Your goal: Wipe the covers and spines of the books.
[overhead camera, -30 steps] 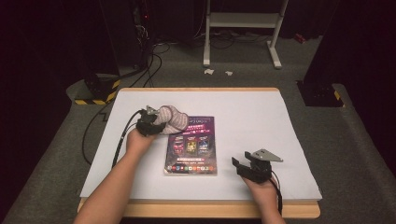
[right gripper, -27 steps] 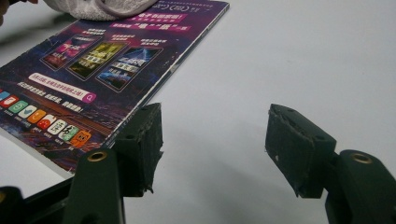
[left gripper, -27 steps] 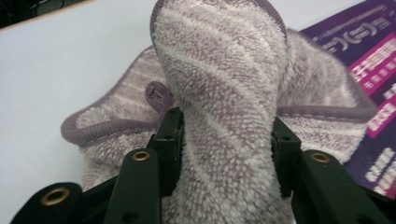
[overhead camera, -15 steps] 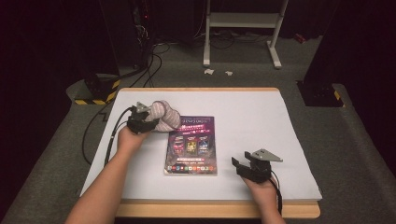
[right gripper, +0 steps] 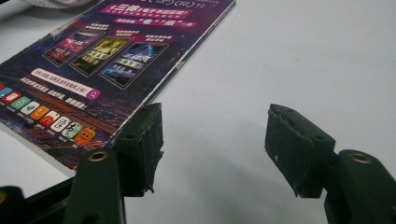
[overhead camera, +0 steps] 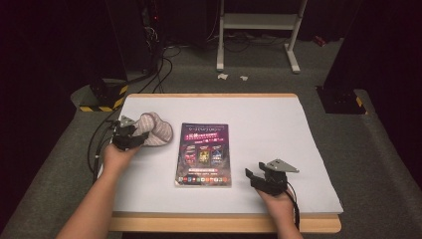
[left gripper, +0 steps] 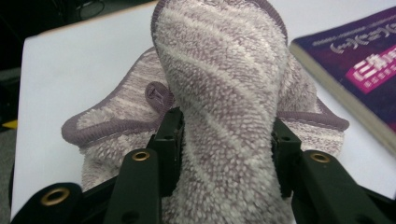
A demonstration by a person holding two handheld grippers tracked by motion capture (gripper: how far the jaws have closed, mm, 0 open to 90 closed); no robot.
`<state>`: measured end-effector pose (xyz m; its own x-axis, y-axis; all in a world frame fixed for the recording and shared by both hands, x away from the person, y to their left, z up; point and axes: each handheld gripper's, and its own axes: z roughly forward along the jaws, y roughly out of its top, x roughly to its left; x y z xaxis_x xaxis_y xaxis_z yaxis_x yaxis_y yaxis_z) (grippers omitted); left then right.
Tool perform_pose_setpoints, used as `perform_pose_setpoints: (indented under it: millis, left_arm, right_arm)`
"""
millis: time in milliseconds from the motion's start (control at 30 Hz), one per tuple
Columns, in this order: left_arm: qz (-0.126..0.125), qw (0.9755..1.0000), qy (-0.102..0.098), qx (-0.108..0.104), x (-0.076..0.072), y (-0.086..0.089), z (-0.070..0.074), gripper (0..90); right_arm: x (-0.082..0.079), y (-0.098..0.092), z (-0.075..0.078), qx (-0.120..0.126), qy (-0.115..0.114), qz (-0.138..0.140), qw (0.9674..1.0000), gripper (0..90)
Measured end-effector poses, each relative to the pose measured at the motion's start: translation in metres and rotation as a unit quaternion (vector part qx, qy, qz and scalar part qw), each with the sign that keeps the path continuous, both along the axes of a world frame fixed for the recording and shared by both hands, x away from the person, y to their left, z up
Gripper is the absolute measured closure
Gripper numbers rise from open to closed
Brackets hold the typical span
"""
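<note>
The left gripper (overhead camera: 133, 137) squeezes a fluffy striped cloth (overhead camera: 155, 130) between its fingers (left gripper: 164, 140). The cloth is purple and white. It bulges up over the fingers, and part of it rests on the white table (overhead camera: 278, 134) near the left edge. A purple book (overhead camera: 204, 154) lies flat in the middle of the table, just beside the cloth. The right gripper (overhead camera: 261, 180) sits near the front edge, to the right of the book. Its fingers (right gripper: 294, 144) are wide apart, with nothing between them but bare table.
</note>
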<state>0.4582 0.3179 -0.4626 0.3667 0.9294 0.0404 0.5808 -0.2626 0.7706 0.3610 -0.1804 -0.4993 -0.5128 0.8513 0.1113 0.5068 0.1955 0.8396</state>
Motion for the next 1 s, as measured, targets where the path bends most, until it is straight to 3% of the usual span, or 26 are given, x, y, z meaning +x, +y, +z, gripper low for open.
perform_pose_setpoints:
  millis: [300, 500, 733, 900, 1000]
  left_arm:
    - [0.013, 0.9995, 0.028, -0.004, -0.016, 0.013, -0.025, 55.3]
    - [0.015, 0.9995, 0.024, -0.012, -0.02, 0.013, -0.032, 51.4]
    - [0.011, 0.9995, 0.023, -0.02, -0.022, 0.011, -0.024, 32.8]
    - [0.007, 0.9998, -0.013, -0.015, -0.029, 0.006, -0.006, 24.5]
    - [0.009, 0.9993, -0.026, -0.027, -0.031, 0.005, 0.002, 23.7]
  right_arm:
    - [0.0, -0.001, 0.001, 0.003, -0.001, 0.0, 1.0, 37.3]
    - [-0.001, 0.0, 0.001, 0.003, -0.001, 0.0, 1.0, 37.3]
    - [-0.001, 0.0, 0.001, 0.002, 0.0, 0.0, 1.0, 37.3]
    - [0.0, -0.001, 0.001, 0.002, 0.0, -0.001, 1.0, 37.3]
    - [-0.001, 0.0, 0.001, 0.001, -0.001, 0.0, 1.0, 37.3]
